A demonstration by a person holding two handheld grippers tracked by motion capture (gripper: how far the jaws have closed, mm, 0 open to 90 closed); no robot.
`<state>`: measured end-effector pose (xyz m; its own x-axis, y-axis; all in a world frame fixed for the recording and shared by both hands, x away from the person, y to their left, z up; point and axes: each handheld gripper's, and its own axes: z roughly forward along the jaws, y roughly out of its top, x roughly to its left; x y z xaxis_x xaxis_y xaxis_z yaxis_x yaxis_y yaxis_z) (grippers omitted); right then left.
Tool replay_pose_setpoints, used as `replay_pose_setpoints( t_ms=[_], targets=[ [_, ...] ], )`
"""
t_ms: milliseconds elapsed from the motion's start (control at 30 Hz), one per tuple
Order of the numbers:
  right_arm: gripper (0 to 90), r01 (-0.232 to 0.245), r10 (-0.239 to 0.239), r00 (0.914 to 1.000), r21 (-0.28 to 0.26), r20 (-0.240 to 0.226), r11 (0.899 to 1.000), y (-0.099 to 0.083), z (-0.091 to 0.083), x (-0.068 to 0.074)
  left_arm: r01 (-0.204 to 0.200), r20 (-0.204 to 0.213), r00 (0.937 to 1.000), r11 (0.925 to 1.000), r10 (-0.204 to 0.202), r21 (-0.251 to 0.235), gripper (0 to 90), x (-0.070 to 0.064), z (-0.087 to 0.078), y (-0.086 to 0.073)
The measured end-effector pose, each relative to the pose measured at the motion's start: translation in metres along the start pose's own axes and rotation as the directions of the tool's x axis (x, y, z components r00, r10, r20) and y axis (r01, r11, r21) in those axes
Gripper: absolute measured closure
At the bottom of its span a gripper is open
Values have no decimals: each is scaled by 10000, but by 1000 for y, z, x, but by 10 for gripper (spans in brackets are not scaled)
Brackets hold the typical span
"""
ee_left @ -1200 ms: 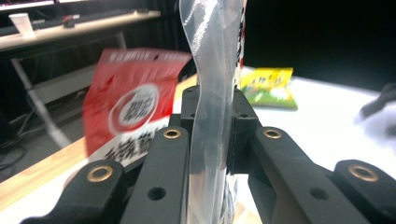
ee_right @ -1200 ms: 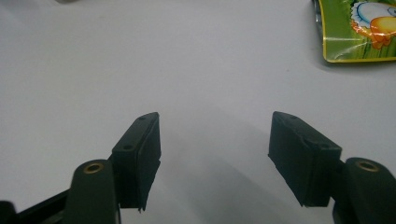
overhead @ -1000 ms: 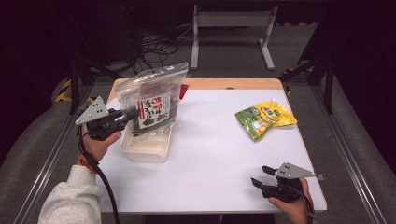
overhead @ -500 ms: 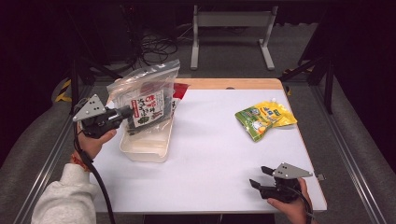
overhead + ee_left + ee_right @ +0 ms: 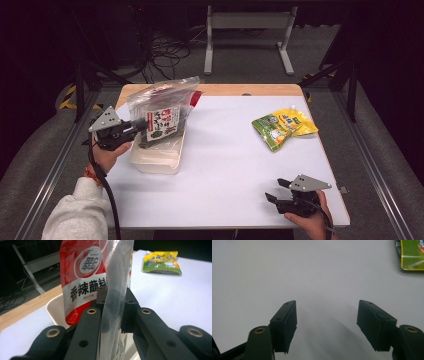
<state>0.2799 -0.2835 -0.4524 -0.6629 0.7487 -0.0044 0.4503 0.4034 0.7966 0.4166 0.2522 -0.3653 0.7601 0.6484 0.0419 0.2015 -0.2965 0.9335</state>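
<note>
Left tool point(image 5: 139, 125): jaws clenched on the clear bag point(image 5: 162, 117), held upright over the white tub point(image 5: 157, 157) at the worktop's point(image 5: 225, 165) left edge.
Left forearm: angled up from the near-left corner.
Right tool point(image 5: 274, 191): jaws apart, holding nothing, low at the near-right corner.
Green pouch point(image 5: 284, 127): flat near the right edge.

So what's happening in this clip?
A person works at a white table with a gripper in each hand. The left gripper is shut on a clear seaweed bag, holding it up over a white plastic tub, with a red sauce packet behind it. The right gripper rests open near the table's front edge. A yellow-green snack pouch lies untouched.
</note>
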Motion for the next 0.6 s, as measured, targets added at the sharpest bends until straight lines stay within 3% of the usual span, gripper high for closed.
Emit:
replay_pose_setpoints(
  t_ms=[67, 133, 400, 567, 600],
  targets=[
    [324, 4, -4, 10000, -45, -3, 10000, 1, 0, 0, 9, -7, 10000, 9999, -9, 135, 807, 3, 3, -8],
    [324, 30, -29, 10000, -88, 33, 10000, 2, -1, 1, 239, 98, 9997, 9994, -236, -267, 809, 4, 3, -15],
    [323, 80, -79, 10000, -199, 52, 9998, 4, -1, 0, 669, 186, 9977, 9946, -657, -799, 811, 3, 2, -29],
    [323, 88, -85, 9999, -258, 146, 9996, 5, -1, -1, 705, -207, 9972, 9939, -725, -851, 792, -4, 1, -29],
    [323, 78, -74, 9998, -238, 169, 9997, 5, -1, -2, 856, -375, 9953, 9929, -889, -828, 767, -6, 0, -28]
  ],
)
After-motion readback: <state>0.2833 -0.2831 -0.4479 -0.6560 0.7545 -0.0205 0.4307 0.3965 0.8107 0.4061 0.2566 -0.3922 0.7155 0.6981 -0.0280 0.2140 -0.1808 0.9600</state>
